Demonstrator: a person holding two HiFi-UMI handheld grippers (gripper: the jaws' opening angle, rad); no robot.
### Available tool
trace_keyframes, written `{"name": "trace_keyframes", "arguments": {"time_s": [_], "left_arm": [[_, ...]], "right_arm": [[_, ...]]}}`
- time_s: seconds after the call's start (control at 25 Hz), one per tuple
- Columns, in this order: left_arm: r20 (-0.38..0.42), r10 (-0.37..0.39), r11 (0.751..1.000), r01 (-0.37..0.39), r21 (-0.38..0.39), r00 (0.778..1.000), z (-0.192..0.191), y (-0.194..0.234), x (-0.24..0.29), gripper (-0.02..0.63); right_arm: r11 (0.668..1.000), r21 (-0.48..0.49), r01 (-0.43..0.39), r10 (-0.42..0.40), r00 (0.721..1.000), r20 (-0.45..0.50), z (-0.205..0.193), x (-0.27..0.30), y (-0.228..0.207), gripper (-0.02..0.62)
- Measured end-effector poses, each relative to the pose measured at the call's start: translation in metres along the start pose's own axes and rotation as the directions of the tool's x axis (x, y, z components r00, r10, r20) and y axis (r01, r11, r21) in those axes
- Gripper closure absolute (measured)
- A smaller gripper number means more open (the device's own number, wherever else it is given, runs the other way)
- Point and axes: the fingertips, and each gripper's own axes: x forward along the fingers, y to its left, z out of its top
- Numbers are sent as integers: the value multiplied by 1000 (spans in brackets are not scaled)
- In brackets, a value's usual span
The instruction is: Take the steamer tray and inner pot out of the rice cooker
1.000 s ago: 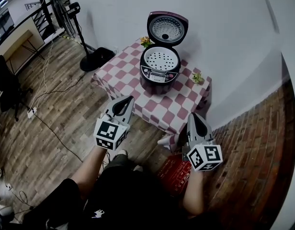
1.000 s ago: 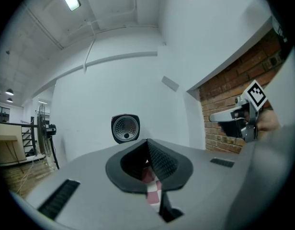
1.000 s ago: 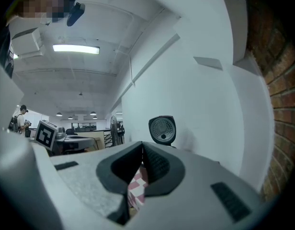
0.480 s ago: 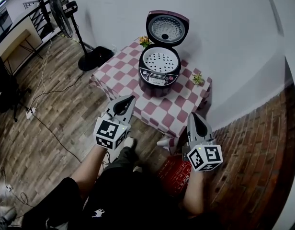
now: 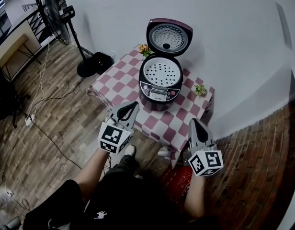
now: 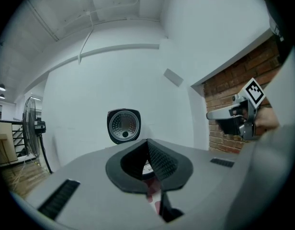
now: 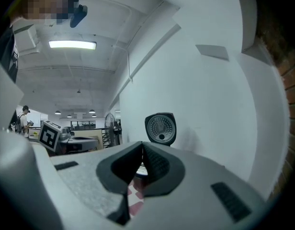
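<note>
A dark maroon rice cooker [image 5: 159,91] stands on a small table with a red-and-white checked cloth [image 5: 123,80], its lid [image 5: 168,35] raised upright. The white perforated steamer tray [image 5: 161,73] sits in its top; the inner pot below is hidden. My left gripper [image 5: 132,105] hovers at the table's near edge, shut and empty. My right gripper [image 5: 193,122] hangs level off the table's near right corner, also shut and empty. Each gripper view shows the open lid [image 6: 123,125] [image 7: 160,127] ahead above closed jaws.
Two small flower pots sit on the table, one at the back [image 5: 145,49] and one at the right [image 5: 200,89]. A standing fan [image 5: 73,32] is on the wood floor to the left. A white wall is behind; brick floor lies at the right.
Both grippers have moved forward toward the table and the cooker now sits closer in the head view. Jaws stayed shut.
</note>
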Motion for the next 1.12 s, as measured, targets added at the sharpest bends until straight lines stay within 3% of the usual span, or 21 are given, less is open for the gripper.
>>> {"name": "trace_keyframes", "arguments": {"time_s": [0.28,0.48,1.12], "left_arm": [[-33,13,1000,-13,-26,999,-12,45,47,603],[-49,-41,997,38,-73,998,-21,68,88,603],[-116,-170,980,157,-120,979,-55,146,183,603]], "right_arm": [[1000,0,12,-12,1000,-19,1,49,-15,592],[999,22,47,-45,997,-62,-10,83,-33,592],[988,-2,153,-151,975,-163,-23,187,-61,592]]}}
